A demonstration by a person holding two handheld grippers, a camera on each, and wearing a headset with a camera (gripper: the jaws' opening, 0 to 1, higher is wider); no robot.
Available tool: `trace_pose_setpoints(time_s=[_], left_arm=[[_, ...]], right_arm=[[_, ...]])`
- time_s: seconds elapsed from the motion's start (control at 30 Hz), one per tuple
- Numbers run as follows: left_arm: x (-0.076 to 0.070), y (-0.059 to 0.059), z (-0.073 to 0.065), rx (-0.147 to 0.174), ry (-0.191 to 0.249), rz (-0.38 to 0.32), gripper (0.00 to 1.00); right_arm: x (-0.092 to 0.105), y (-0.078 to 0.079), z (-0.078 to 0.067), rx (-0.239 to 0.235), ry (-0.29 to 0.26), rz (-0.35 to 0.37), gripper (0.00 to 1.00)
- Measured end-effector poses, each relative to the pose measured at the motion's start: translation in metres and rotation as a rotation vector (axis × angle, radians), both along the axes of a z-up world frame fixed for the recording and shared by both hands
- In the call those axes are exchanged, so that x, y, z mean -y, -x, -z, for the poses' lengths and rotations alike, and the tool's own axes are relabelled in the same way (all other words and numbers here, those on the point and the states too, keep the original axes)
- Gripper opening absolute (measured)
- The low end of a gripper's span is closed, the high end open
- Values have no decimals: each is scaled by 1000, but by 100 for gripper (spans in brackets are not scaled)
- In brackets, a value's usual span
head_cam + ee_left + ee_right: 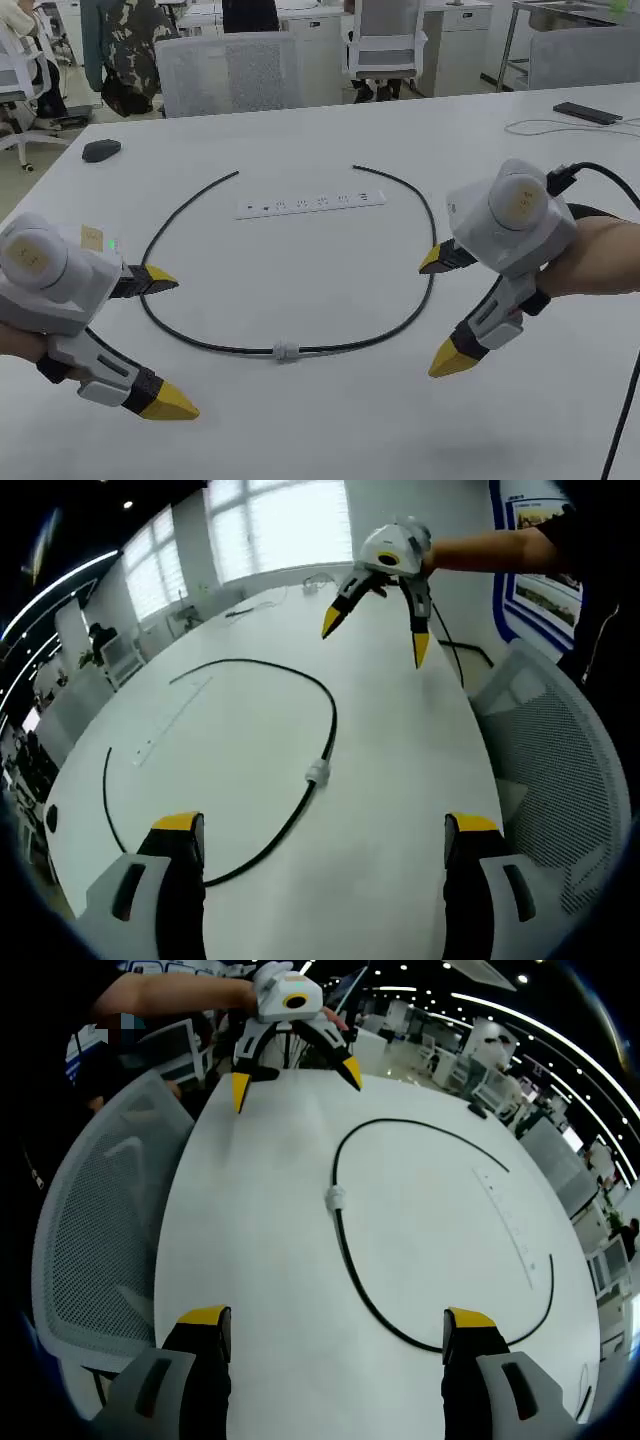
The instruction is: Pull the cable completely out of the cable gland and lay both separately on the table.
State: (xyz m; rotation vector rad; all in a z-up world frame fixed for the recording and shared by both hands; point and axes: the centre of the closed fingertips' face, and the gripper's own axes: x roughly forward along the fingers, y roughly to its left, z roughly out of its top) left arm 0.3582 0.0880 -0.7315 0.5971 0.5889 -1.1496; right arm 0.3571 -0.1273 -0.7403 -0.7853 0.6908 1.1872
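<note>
The task stands at its opening step, as I judge it: nothing is gripped and the pull has not begun. On the left, the left gripper (165, 342), white-bodied with yellow-tipped black jaws, hangs just above the white tabletop (330, 430) with its jaws wide apart and empty, near the left bend of the cable. The thin black cable (335, 350) lies flat on the tabletop in an open loop, its two free ends on the far side near a white power strip (310, 203). The small pale plastic cable gland (286, 351) sits threaded on the near stretch of the loop, between the two grippers and apart from both. On the right, the right gripper (438, 315) hovers beside the loop's right bend, jaws likewise spread and holding nothing. The next move probably calls for one gripper to close on the gland and the other on the cable just beside it, then a straight pull apart along the cable's line.
</note>
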Motion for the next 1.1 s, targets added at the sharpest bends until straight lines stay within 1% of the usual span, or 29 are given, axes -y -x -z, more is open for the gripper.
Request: trace_pose_setpoints(time_s=[0.07, 0.13, 0.23, 0.3, 0.33, 0.37, 0.4, 0.43, 0.5, 0.53, 0.57, 0.6, 0.67, 0.73, 0.77, 0.8, 0.87, 0.9, 0.93, 1.0, 1.03, 1.1], left_arm=[[1, 1, 0, -4, 0, 5, 99], [-2, 3, 1, 1, -21, 14, 99], [-4, 5, 3, -4, -33, 10, 99], [-7, 7, 6, 3, -50, 22, 100], [-10, 7, 7, 16, -70, 29, 100], [-11, 7, 8, 12, -74, 28, 100], [-13, 7, 9, 2, -72, 22, 100], [-13, 7, 9, -2, -66, 20, 100], [-11, 8, 6, -12, -38, 7, 100], [-9, 7, 3, -12, -13, -5, 100], [-8, 6, 2, -13, -2, -11, 100], [-8, 6, 1, -12, 4, -17, 100], [-9, 5, 1, -9, -2, -19, 100], [-10, 7, 3, -18, -12, -14, 100], [-11, 7, 4, -19, -17, -14, 100], [-11, 7, 5, -18, -18, -13, 100], [-11, 6, 4, -2, -19, -9, 100], [-8, 5, 3, 21, -13, 2, 100], [-6, 5, 2, 29, -5, 9, 100], [-2, 8, 2, 24, 9, 18, 99], [2, 13, 2, 20, 25, 42, 98], [3, 12, 3, 16, 30, 41, 95]], right_arm=[[-1, 0, -1, -1, -2, -1, 81], [-2, 1, -2, -6, -6, -3, 82], [-2, 4, -3, -15, -6, -15, 83], [-2, 6, -4, -20, -8, -11, 83], [-2, 6, -5, -18, -8, -10, 85], [-1, 6, -5, -16, -7, -8, 86], [0, 7, -5, -18, -7, -5, 86], [0, 8, -5, -22, -7, -2, 85], [1, 9, -5, -23, -6, 2, 84], [2, 8, -5, -9, -2, 3, 84], [2, 5, -7, 12, -3, 3, 88], [1, 4, -7, 20, -7, 2, 91], [0, 2, -9, 22, -19, 15, 97], [-2, 1, -11, 19, -36, 24, 96], [-6, -7, -14, 41, -60, 35, 96], [-6, -8, -15, 43, -61, 38, 95], [-11, -10, -18, 39, -86, 49, 91], [-16, -9, -19, 15, -106, 58, 89], [-18, -9, -18, 12, -109, 59, 87], [-24, -9, -16, 21, -105, 47, 86], [-26, -9, -14, 33, -97, 32, 86], [-30, -8, -11, 24, -89, 22, 84]])
